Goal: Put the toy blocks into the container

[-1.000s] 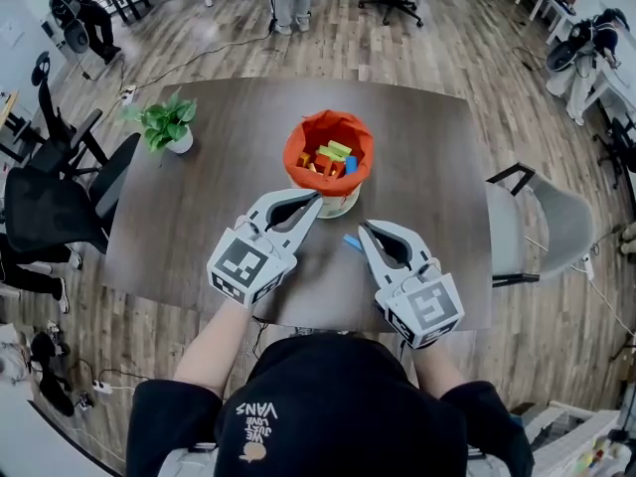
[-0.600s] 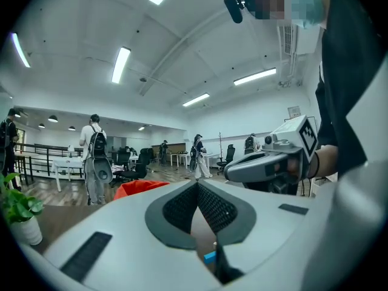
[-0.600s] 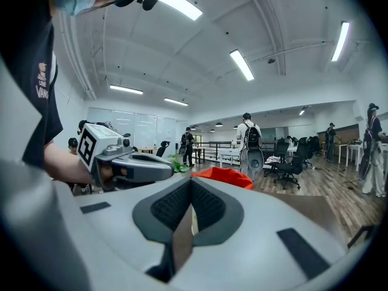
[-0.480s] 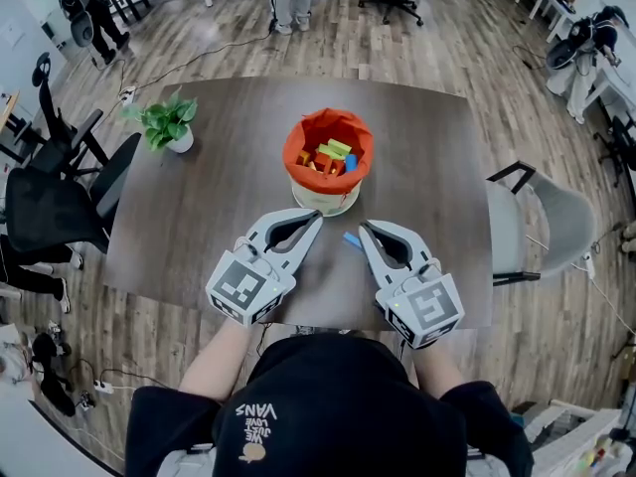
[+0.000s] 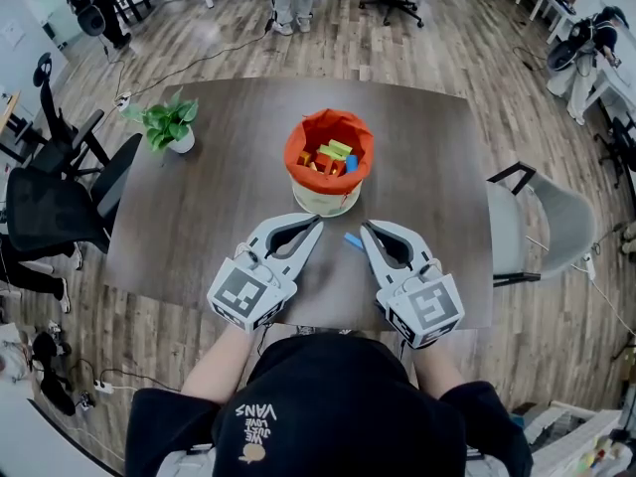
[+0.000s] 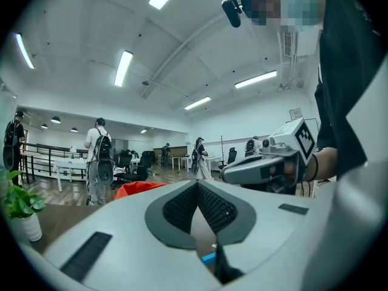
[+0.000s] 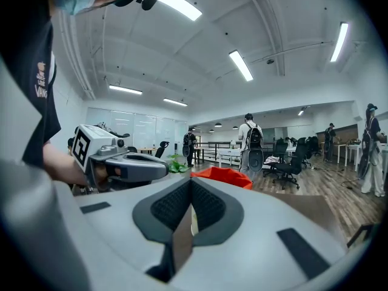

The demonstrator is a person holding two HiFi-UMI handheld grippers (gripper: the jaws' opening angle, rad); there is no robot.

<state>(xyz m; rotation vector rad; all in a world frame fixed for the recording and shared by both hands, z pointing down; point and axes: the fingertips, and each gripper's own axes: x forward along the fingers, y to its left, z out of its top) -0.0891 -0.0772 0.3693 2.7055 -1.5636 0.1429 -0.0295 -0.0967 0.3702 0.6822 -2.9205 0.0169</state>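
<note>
A cream container [image 5: 325, 201] with an orange fabric lining stands mid-table and has several coloured toy blocks [image 5: 332, 156] inside. One small blue block [image 5: 353, 239] lies on the dark table [image 5: 219, 197] just in front of it, between my two grippers. My left gripper [image 5: 318, 222] is shut and empty, with its tip near the container's front left. My right gripper [image 5: 365, 227] is also shut and empty, its tip right beside the blue block. In the left gripper view the blue block [image 6: 209, 258] shows low between the shut jaws.
A potted plant [image 5: 169, 122] stands at the table's far left. A grey chair [image 5: 542, 222] is at the table's right side and black office chairs [image 5: 55, 202] at its left. People stand farther off in the room.
My left gripper has drawn back from the container toward the person, still shut. The right gripper, the blue block and the container have not moved.
</note>
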